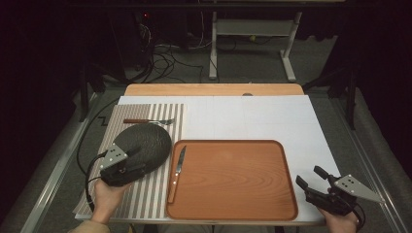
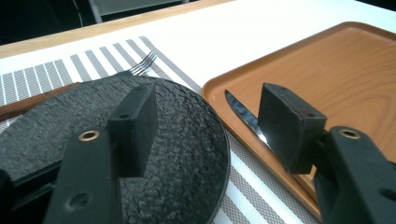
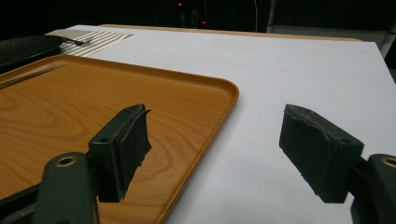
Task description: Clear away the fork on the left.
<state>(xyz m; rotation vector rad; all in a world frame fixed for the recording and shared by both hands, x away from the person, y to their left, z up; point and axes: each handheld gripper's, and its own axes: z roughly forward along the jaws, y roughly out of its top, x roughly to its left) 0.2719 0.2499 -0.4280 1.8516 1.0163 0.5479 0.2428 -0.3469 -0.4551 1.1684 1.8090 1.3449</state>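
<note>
A dark, rough-textured round plate (image 1: 145, 141) lies on a striped placemat (image 1: 155, 194) at the left. My left gripper (image 1: 141, 162) hovers over the plate's near edge, jaws open. In the left gripper view (image 2: 210, 109) one pad (image 2: 137, 126) hangs above the plate (image 2: 187, 144) and the other stands over the tray's rim, touching nothing. A wood-handled knife (image 1: 177, 172) lies along the left inside edge of a wooden tray (image 1: 243, 194); its blade (image 2: 243, 114) shows between the jaws. My right gripper (image 1: 310, 176) rests open at the tray's near right corner (image 3: 222, 128), empty.
A fork (image 1: 150, 121) with a wooden handle lies on the placemat beyond the plate; its tines (image 2: 142, 65) point toward the white table cover (image 1: 272, 116). The tray (image 3: 70, 102) is bare apart from the knife. The table's front edge runs just below both hands.
</note>
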